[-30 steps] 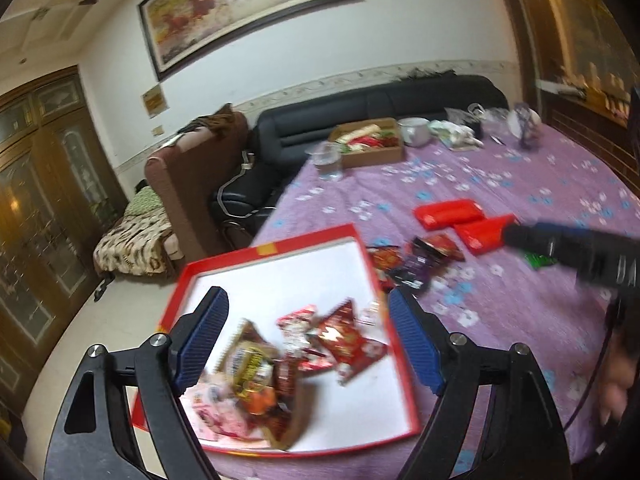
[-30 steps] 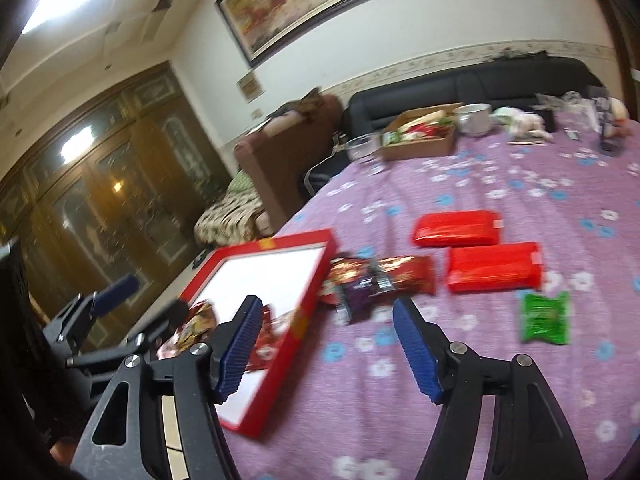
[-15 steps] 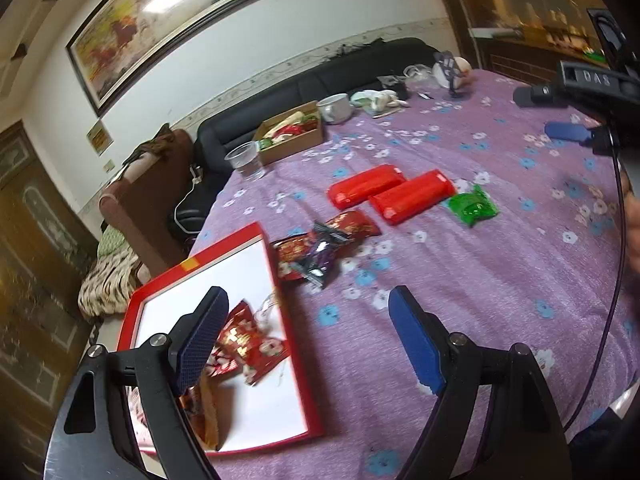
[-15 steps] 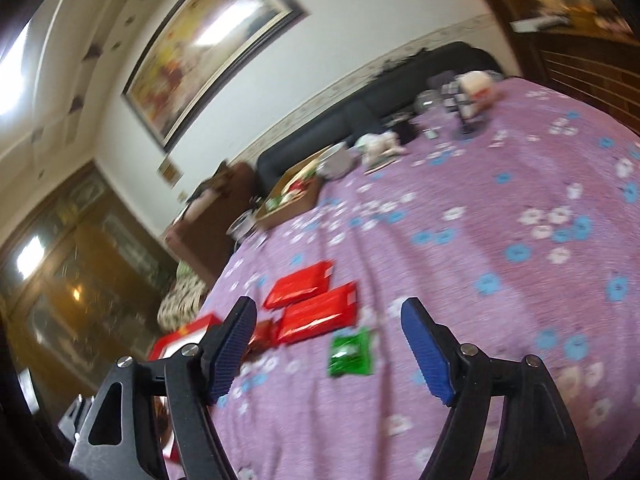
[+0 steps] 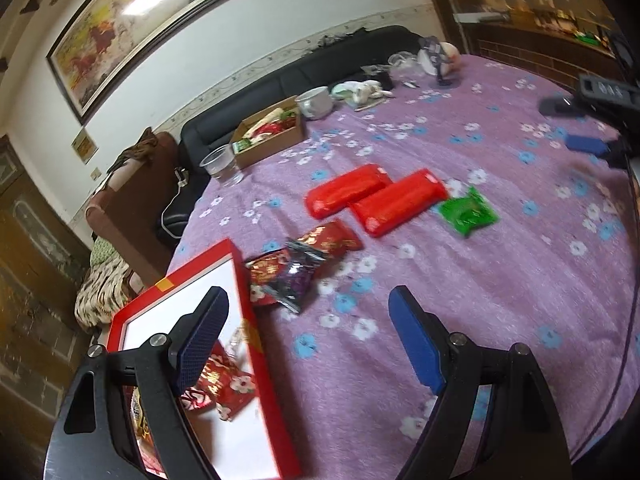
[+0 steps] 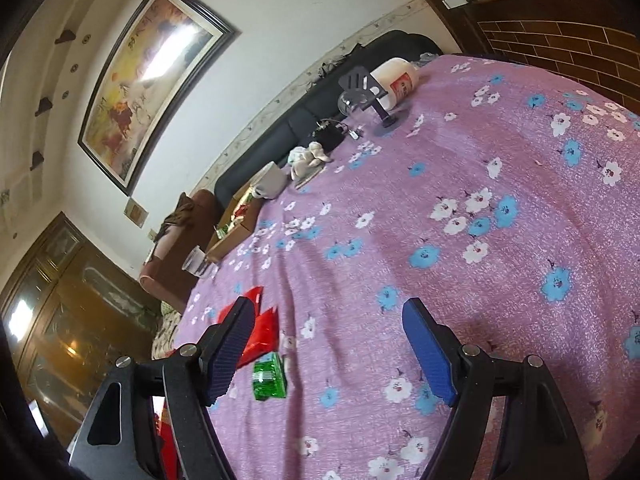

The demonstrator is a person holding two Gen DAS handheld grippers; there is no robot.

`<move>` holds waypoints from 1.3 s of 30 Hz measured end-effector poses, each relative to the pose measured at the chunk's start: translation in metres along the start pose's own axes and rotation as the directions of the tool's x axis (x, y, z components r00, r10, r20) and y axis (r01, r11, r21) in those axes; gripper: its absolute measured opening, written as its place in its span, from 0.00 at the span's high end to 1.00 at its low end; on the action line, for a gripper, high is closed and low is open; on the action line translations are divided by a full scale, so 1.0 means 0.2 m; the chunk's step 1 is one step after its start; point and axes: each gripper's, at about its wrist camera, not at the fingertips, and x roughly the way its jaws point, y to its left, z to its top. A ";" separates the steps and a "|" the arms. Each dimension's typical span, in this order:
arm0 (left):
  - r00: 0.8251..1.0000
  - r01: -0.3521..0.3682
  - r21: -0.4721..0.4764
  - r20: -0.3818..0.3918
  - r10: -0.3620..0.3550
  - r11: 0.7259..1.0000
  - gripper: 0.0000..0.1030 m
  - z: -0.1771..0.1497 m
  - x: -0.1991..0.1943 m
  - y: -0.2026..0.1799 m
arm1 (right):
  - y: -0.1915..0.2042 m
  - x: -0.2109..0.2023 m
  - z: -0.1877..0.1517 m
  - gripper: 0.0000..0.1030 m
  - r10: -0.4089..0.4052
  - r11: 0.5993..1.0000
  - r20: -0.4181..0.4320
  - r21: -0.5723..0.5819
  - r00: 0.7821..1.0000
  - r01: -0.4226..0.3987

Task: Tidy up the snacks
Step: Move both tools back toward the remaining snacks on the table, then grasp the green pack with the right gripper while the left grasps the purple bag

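Desk cloth (image 5: 500, 280): matt woven fabric, purple with a flower print.
Red packets (image 5: 376, 196): glossy plastic film.
Green packet (image 5: 468, 212): shiny plastic wrap.
Tray (image 5: 256, 332): red rim, smooth white floor, looks like card.
Box (image 5: 272, 140) beyond the red packets: matt brown cardboard.
Cup (image 5: 222, 164) beside the box: clear plastic.
Sofa (image 5: 304, 76): black, leather-like sheen.

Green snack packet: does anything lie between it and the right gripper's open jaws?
Nothing visible. The green snack packet lies flat on the purple tablecloth, just ahead of the right gripper, whose jaws are empty; only bare cloth lies between.
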 end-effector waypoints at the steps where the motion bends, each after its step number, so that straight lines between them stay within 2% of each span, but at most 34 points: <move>1: 1.000 -0.005 -0.016 -0.005 0.005 1.000 0.20 -0.01 0.02 0.03 | 0.00 0.01 0.00 0.23 -0.005 1.000 -0.008 0.001 1.000 0.005; 6: 0.999 -0.004 -0.095 -0.054 -0.001 0.995 0.20 -0.09 0.12 0.17 | 0.04 0.06 -0.03 0.23 -0.045 0.998 -0.035 -0.050 0.998 0.043; 12: 0.999 0.005 -0.133 -0.038 -0.010 0.991 0.19 -0.12 0.15 0.28 | 0.23 0.14 -0.12 0.23 -0.017 0.984 -0.128 -0.181 0.992 -0.006; 16: 0.999 0.019 -0.159 -0.039 -0.025 0.987 0.19 -0.14 0.17 0.35 | 0.46 0.24 -0.18 0.24 -0.052 0.949 -0.201 -0.316 0.978 -0.015; 20: 0.997 0.037 -0.157 -0.057 -0.047 0.987 0.19 -0.15 0.20 0.36 | 0.63 0.40 -0.28 0.27 -0.164 0.884 -0.246 -0.466 0.955 0.032; 23: 0.997 0.044 -0.133 -0.054 -0.052 0.990 0.19 -0.13 0.20 0.36 | 0.66 0.53 -0.34 0.37 -0.214 0.866 -0.286 -0.498 0.934 0.046; 25: 0.996 0.058 -0.128 -0.052 -0.065 0.990 0.19 -0.11 0.21 0.37 | 0.64 0.60 -0.38 0.49 -0.287 0.839 -0.279 -0.535 0.916 0.100; 26: 0.996 0.069 -0.130 -0.053 -0.076 0.989 0.19 -0.09 0.22 0.38 | 0.64 0.61 -0.39 0.51 -0.315 0.810 -0.237 -0.571 0.919 0.130; 28: 0.993 0.088 -0.128 -0.062 -0.097 0.988 0.19 -0.06 0.25 0.38 | 0.64 0.60 -0.40 0.64 -0.338 0.786 -0.217 -0.600 0.916 0.148; 33: 0.983 0.135 -0.102 -0.113 -0.147 0.986 0.20 0.02 0.36 0.32 | 0.57 0.56 -0.36 0.70 -0.305 0.800 -0.211 -0.586 0.929 0.130; 37: 0.976 0.154 -0.060 -0.145 -0.161 0.986 0.20 0.06 0.43 0.23 | 0.41 0.50 -0.20 0.75 -0.155 0.921 -0.287 -0.388 0.945 0.034; 39: 0.973 0.166 -0.031 -0.157 -0.169 0.986 0.20 0.08 0.48 0.20 | 0.35 0.48 -0.16 0.75 -0.138 0.943 -0.292 -0.332 0.946 0.035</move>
